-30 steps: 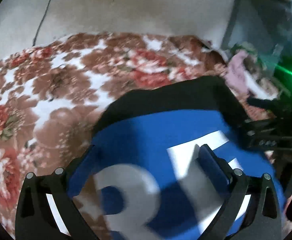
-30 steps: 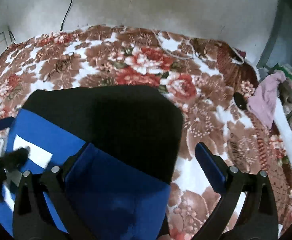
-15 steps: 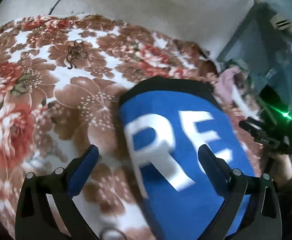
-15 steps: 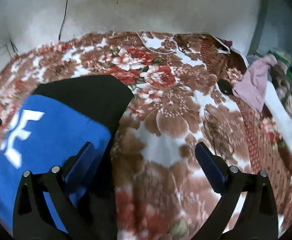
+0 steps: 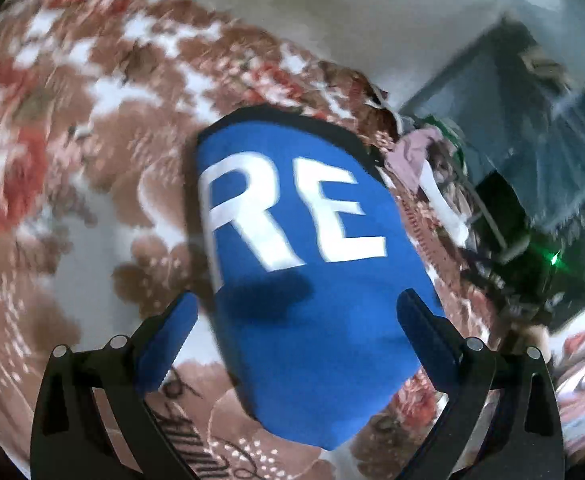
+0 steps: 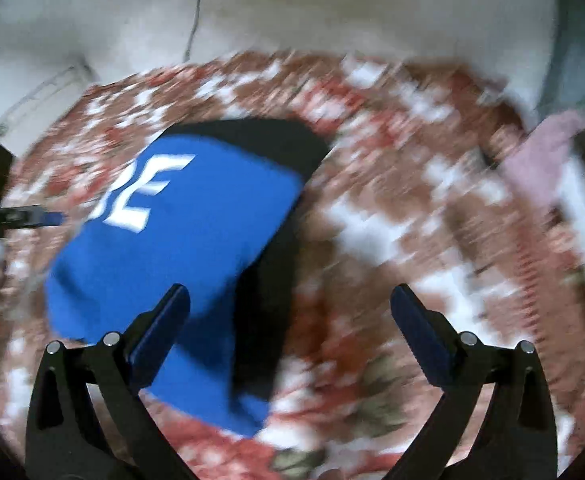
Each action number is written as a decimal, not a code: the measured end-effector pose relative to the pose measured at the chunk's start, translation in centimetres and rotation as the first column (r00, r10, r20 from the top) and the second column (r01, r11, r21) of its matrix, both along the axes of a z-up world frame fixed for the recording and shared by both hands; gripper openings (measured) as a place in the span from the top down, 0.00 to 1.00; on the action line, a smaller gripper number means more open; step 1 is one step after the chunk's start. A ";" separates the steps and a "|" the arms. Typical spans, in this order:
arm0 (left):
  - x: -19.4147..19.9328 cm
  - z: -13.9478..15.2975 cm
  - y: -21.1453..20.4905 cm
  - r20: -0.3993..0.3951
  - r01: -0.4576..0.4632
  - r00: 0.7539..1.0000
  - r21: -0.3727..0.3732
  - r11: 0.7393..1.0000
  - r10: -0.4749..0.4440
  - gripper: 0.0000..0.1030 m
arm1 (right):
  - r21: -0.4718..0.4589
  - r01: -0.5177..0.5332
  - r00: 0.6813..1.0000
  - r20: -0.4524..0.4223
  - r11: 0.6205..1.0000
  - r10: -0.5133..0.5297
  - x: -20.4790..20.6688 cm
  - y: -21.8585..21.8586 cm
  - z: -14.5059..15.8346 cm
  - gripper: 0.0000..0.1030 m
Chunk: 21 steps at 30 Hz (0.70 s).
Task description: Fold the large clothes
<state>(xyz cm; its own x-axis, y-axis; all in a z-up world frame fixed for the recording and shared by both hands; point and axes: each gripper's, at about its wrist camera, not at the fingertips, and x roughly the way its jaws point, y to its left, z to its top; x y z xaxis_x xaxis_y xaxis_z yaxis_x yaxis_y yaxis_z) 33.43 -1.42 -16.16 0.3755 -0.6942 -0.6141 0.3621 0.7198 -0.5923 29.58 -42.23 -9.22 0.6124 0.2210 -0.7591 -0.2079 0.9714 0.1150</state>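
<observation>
Blur smeared the brown floral blanket at 2 o'clock of the folded blue-and-black garment, while left gripper and right gripper gaped wide, empty.

A floral blanket in brown, red and white covers the bed. A plain off-white wall rises behind it, with a dark cable hanging down its surface. A heap of clothes lies at the bed's right edge. A green light glows beyond the heap.
</observation>
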 end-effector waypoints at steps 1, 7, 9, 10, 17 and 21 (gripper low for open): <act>0.2 -0.5 0.2 -0.014 -0.009 1.000 -0.004 1.000 0.009 0.05 | 0.050 -0.007 0.999 -0.042 0.999 0.009 0.7 -0.5 -0.9 0.04; 1.7 -3.4 0.4 -0.079 -0.001 0.997 -0.058 0.998 -0.004 0.05 | 0.248 -0.015 0.982 -0.180 0.969 0.062 3.5 -1.0 -5.4 0.04; 2.1 -4.2 0.1 -0.102 0.021 0.994 -0.099 0.995 -0.032 0.05 | 0.331 -0.016 0.972 -0.214 0.943 0.091 4.6 -0.7 -6.7 0.04; 2.5 -4.8 -0.1 -0.123 0.037 0.991 -0.143 0.989 -0.055 0.05 | 0.371 -0.012 0.969 -0.224 0.929 0.102 5.0 -0.8 -7.1 0.04; 3.8 -7.5 -1.0 -0.158 0.066 0.982 -0.255 0.965 -0.108 0.05 | 0.489 -0.028 0.943 -0.276 0.872 0.185 7.9 0.4 -9.2 0.05; 4.0 -7.8 -2.2 -0.124 0.113 0.980 -0.295 0.949 -0.156 0.05 | 0.571 -0.019 0.926 -0.299 0.821 0.229 8.7 -0.2 -10.9 0.04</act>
<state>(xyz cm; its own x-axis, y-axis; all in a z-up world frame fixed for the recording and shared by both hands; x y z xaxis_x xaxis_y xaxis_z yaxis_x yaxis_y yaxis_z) 37.40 -3.60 -23.99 0.1888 -0.8860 -0.4236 0.3394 0.4636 -0.8185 38.25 -42.40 -20.17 0.2772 0.7187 -0.6377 -0.1673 0.6896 0.7046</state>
